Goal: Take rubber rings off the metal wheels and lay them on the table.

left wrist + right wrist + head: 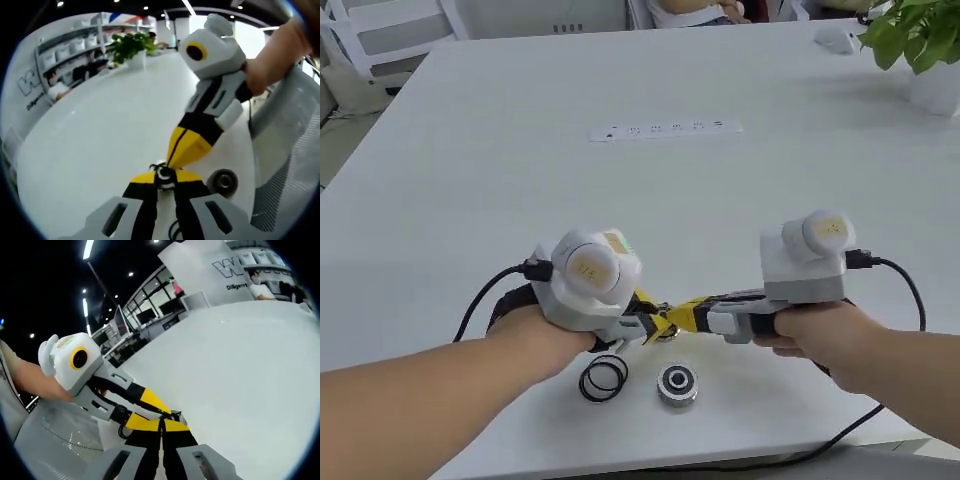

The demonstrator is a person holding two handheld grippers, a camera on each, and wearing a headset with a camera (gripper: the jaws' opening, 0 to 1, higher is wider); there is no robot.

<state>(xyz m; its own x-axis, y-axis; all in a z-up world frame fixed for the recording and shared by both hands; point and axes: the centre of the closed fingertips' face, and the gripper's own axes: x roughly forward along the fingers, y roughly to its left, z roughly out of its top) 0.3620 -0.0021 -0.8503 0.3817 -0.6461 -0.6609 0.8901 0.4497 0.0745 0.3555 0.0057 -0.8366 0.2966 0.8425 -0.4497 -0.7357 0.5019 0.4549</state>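
A small metal wheel (665,330) with a black rubber ring is held just above the white table (620,200), between both grippers. My left gripper (648,322) is shut on this wheel (164,176), which sits between its yellow tips (162,179). From the opposite side, my right gripper (676,318) meets it with its jaws together, pinching the ring's edge (174,416) at its tips (162,421). Loose black rubber rings (603,378) lie on the table near the front edge. A bare metal wheel (677,384) rests beside them and also appears in the left gripper view (223,181).
A white power strip (665,129) lies across the table's middle. A potted plant (920,40) stands at the far right corner, white chairs (380,40) beyond the far left. The table's front edge (650,465) runs just below the loose rings. Black cables (485,295) trail from both grippers.
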